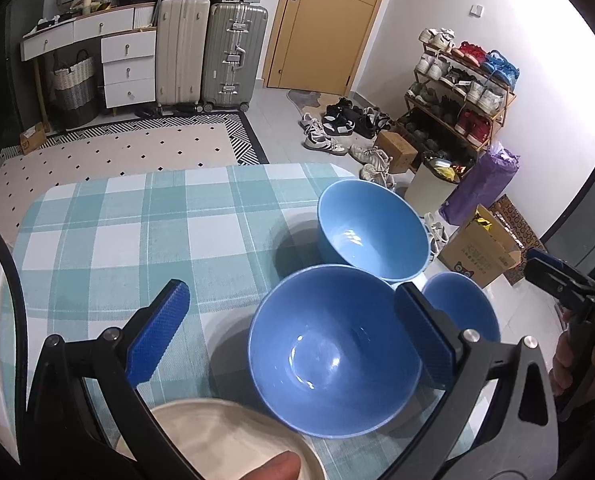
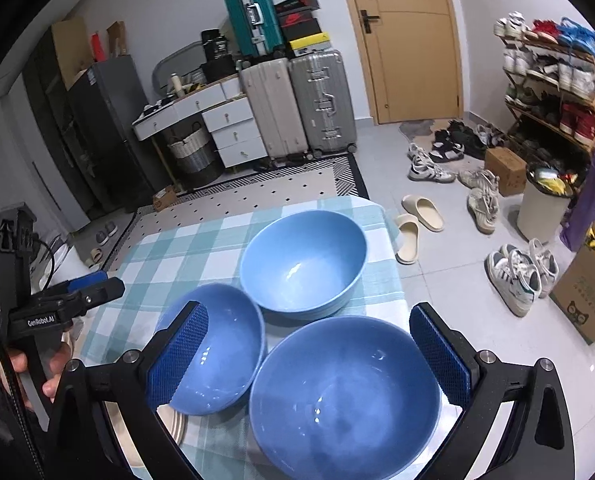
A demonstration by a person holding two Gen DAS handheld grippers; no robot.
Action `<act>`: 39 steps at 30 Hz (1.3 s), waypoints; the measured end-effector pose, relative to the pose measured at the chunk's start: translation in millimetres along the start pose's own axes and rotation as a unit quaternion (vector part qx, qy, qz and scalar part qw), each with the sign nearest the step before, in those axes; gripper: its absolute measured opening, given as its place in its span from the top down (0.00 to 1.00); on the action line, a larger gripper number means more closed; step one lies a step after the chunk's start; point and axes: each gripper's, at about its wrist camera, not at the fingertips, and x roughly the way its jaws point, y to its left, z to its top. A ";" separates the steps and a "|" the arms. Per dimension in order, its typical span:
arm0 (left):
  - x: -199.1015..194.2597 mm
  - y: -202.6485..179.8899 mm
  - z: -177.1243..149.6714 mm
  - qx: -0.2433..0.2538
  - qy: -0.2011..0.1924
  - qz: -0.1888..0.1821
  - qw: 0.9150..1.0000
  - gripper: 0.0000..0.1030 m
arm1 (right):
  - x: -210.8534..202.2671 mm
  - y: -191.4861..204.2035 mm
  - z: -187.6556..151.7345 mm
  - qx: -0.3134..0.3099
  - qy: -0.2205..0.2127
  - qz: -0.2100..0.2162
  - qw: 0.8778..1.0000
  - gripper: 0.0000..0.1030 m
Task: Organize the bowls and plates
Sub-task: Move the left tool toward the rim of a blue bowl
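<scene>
Three blue bowls on a teal checked tablecloth (image 1: 117, 232): far bowl (image 2: 303, 260) near the table's far right corner, small bowl (image 2: 221, 348) to its left and nearer, near bowl (image 2: 345, 396) at the right edge. Cream plate (image 1: 217, 436) close below the left gripper (image 1: 293, 332), a fingertip on its rim. Both the left gripper and the right gripper (image 2: 311, 356) wide open, empty, above the bowls. Beyond: suitcases (image 2: 297, 108), shoe rack (image 2: 553, 88), scattered sneakers (image 2: 517, 276).
</scene>
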 end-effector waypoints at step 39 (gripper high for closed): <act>172.3 -7.6 29.6 -0.032 0.109 -0.010 0.993 0.21 | 131.0 -43.9 18.2 0.035 0.094 0.004 0.995 0.17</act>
